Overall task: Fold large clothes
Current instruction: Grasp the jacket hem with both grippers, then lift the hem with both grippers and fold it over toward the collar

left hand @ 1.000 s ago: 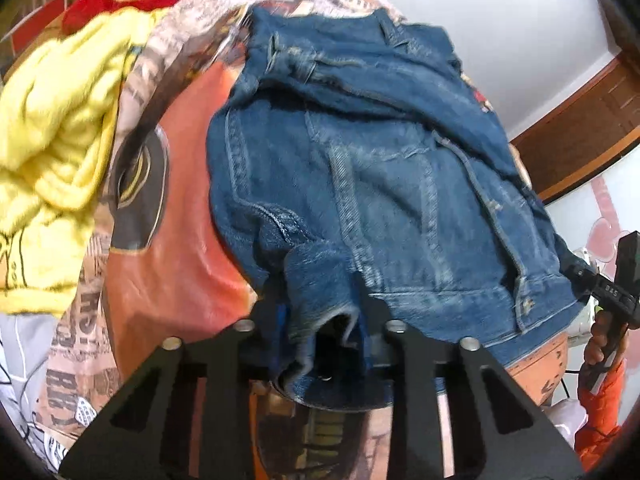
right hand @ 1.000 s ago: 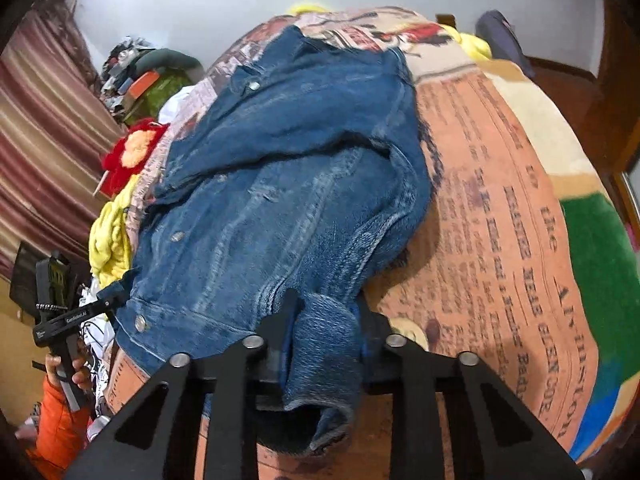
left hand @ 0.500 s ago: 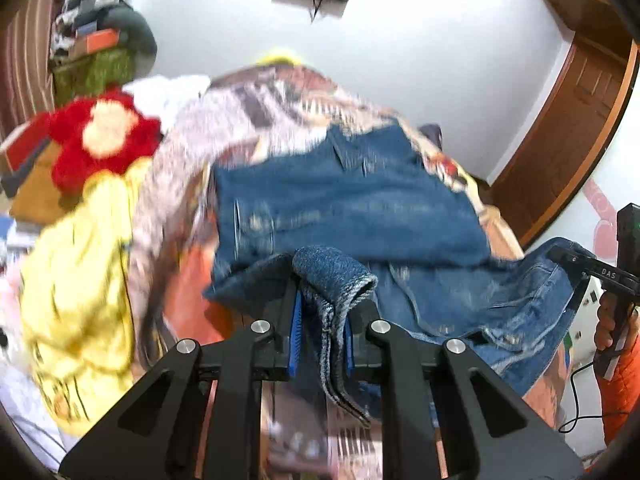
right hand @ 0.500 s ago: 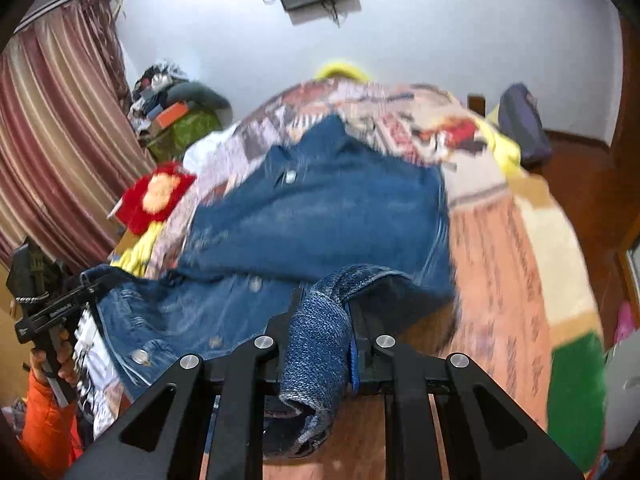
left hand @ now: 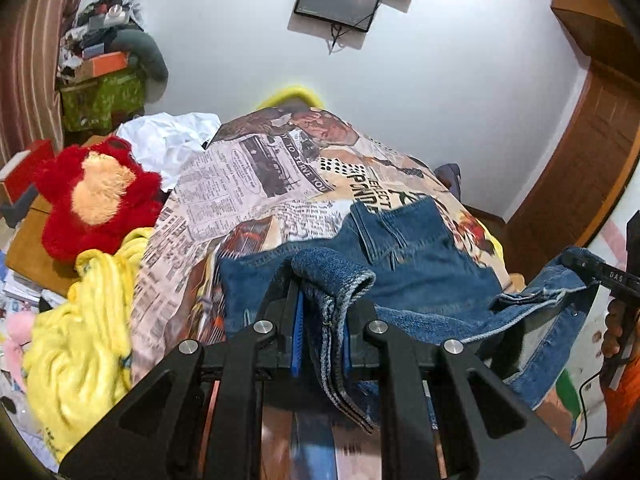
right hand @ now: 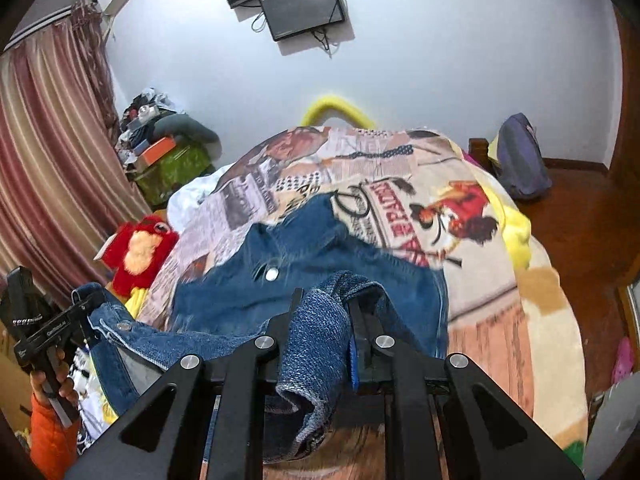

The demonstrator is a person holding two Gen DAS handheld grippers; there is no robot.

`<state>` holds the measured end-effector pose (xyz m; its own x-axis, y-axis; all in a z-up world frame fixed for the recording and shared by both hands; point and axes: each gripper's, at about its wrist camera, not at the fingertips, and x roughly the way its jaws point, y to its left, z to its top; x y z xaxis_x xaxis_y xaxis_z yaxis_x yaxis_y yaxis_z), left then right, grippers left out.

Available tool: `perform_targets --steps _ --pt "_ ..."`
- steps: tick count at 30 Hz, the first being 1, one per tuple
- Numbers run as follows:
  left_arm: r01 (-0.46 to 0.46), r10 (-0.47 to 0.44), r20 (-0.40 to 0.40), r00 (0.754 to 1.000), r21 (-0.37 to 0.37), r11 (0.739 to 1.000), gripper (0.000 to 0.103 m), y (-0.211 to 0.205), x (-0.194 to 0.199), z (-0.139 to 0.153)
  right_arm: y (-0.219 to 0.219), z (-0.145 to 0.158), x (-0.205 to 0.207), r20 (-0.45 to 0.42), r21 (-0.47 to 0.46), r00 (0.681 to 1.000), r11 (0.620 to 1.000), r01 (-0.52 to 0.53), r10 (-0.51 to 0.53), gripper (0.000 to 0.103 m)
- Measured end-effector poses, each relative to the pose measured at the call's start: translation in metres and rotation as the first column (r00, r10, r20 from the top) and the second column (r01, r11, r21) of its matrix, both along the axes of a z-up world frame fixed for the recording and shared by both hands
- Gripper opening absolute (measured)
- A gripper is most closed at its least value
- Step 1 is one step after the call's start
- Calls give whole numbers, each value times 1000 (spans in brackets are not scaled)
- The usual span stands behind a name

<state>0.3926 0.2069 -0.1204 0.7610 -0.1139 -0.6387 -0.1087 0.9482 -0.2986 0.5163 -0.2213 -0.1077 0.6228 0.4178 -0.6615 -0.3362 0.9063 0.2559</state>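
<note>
At the bottom centre of my left view, the left hand-held gripper [left hand: 322, 334] is pinching a bunched hem corner of the blue denim jacket [left hand: 404, 276]; in the right view the right hand-held gripper [right hand: 326, 330] pinches the other hem corner the same way. I judge both corners are raised so the lower half can be carried over the upper half, which lies on the bed with the newspaper-print blanket [left hand: 256, 184] mid-frame. The cloth swallows the fingertips, so I can't see how deep either bite goes, and the jacket's sleeves are hidden. Motion blurs the denim. At the left sit a crumpled yellow garment [left hand: 80, 320] and a red plush toy [left hand: 96, 196]; further up, a dark wall screen [left hand: 340, 0] is cut off at the frame's upper edge
</note>
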Motion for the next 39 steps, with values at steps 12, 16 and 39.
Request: perform_targets --steps 12,16,39 --pt "-55 55 -113 992 1 998 15 19 97 -57 22 -61 105 -82 -74 995 996 52 -58 14" --pt "-75 73 -184 980 -3 997 15 25 125 -91 25 -94 132 -135 -106 988 992 64 -78 14" --pt "1 56 -297 953 189 982 29 4 140 -136 -56 -112 126 -186 -283 960 947 150 -208 19"
